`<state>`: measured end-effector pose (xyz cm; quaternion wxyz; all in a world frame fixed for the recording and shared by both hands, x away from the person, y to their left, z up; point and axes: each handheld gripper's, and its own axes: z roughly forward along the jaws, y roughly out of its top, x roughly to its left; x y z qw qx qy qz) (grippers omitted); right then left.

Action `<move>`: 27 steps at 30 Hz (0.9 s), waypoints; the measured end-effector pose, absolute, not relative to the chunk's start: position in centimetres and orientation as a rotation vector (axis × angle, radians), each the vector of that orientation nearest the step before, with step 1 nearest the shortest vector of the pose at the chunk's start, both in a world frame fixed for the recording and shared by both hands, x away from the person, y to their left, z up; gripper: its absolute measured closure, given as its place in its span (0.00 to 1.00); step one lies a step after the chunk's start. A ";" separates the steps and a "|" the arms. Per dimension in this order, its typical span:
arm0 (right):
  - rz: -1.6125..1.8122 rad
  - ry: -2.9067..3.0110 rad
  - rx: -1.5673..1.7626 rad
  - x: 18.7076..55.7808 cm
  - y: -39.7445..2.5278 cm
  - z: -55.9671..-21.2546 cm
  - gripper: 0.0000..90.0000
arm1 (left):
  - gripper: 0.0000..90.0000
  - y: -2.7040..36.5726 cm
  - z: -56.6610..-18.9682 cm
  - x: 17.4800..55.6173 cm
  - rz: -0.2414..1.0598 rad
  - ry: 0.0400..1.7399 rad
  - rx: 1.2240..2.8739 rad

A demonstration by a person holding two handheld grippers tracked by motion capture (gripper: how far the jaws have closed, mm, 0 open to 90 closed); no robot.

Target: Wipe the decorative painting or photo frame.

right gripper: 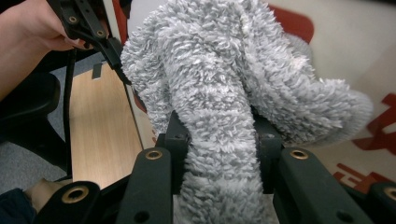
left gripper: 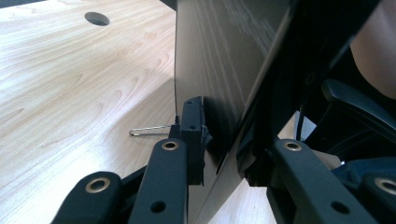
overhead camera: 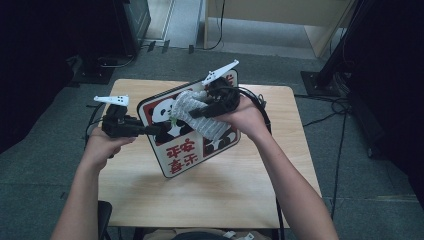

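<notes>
A pale wooden table [overhead camera: 210, 195] stands on grey carpet in a dim room. Near its centre, a square board printed with pandas and red characters [overhead camera: 182, 160] is tilted up off the wood. The left gripper [overhead camera: 150, 130], coming from nine o'clock, has its jaws pinching the board's edge, apparently to steady it as a work surface. The right gripper [overhead camera: 202, 112], reaching from three o'clock, has its jaws clamped on a fluffy grey cloth [right gripper: 224, 102], which lies against the printed face, likely for wiping. A thin wire clip [left gripper: 149, 131] rests on the wood beside the board.
</notes>
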<state>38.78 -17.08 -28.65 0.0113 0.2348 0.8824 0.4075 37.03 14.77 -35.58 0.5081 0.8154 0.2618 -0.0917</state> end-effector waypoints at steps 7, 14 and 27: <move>1.279 2.760 0.744 38.6 -17.1 -29.9 0.75 | 0.83 14.8 -35.6 37.0 -0.220 0.630 1.966; 1.281 2.766 0.752 38.4 -17.3 -30.9 0.75 | 0.83 14.8 -35.6 37.0 -0.218 0.628 1.968; 1.288 2.775 0.772 38.0 -17.5 -32.6 0.75 | 0.83 14.8 -35.6 37.0 -0.219 0.629 1.968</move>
